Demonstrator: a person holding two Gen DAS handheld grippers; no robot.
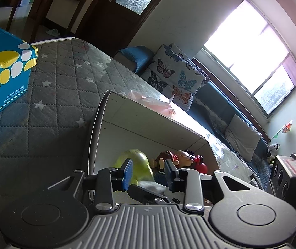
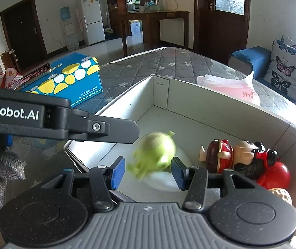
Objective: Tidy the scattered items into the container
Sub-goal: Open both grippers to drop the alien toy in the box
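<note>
Blur smears the green toy (image 2: 155,151) so I can't make out its shape, and on my left wrist view the left gripper (image 1: 148,173) hides its lower part. It lies inside the white box (image 2: 189,95), just beyond the right gripper (image 2: 148,173). I see both grippers spread apart and empty, with the red figurine (image 2: 239,157) right of the toy.

Green toy (image 2: 156,151) is a motion-blurred smear mid-frame, details unreadable. The textured ball (image 2: 281,195) at lower right is half hidden behind the hand-held gripper's body. In the left wrist view, the blue patterned box (image 1: 2,72) is cut off by the left edge.
</note>
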